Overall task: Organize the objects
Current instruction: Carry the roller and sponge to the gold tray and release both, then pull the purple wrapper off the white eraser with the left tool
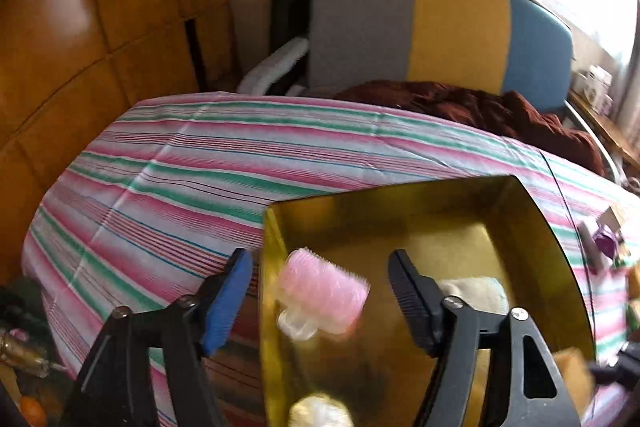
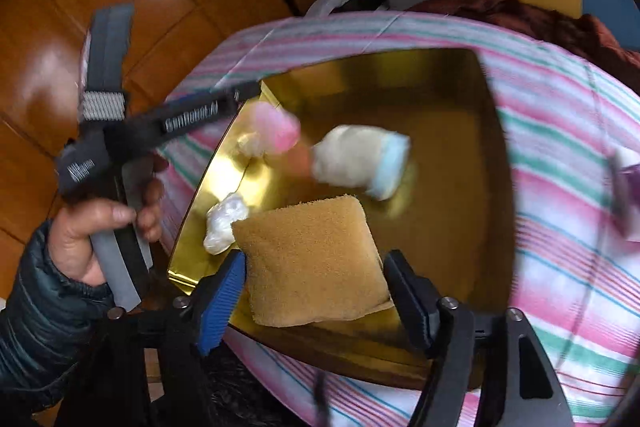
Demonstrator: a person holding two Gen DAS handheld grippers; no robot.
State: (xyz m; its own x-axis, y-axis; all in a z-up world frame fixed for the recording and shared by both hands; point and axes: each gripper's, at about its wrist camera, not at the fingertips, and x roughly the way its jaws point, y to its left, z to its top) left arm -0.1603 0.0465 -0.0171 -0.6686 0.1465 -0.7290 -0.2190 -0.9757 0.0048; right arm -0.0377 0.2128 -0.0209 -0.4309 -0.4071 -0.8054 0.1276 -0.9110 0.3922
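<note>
A gold tray (image 1: 536, 223) (image 2: 496, 155) sits on the striped tablecloth. In it lie a pink hair roller (image 1: 324, 291) (image 2: 276, 127), a rolled cream and blue cloth (image 2: 360, 161) (image 1: 476, 291), a tan sponge (image 2: 312, 259) and a white crumpled wad (image 2: 226, 223) (image 1: 320, 411). My left gripper (image 1: 320, 291) is open over the tray's left rim, with the roller between its fingers, blurred and untouched. My right gripper (image 2: 316, 291) is open just above the sponge, fingers on either side of it, not clamped.
The striped tablecloth (image 1: 180, 163) covers the table. A grey, yellow and blue chair (image 1: 440, 27) with a dark red cloth (image 1: 480, 107) stands behind it. Small items (image 1: 604, 239) lie at the table's right edge. Wooden cabinets (image 1: 80, 27) are on the left.
</note>
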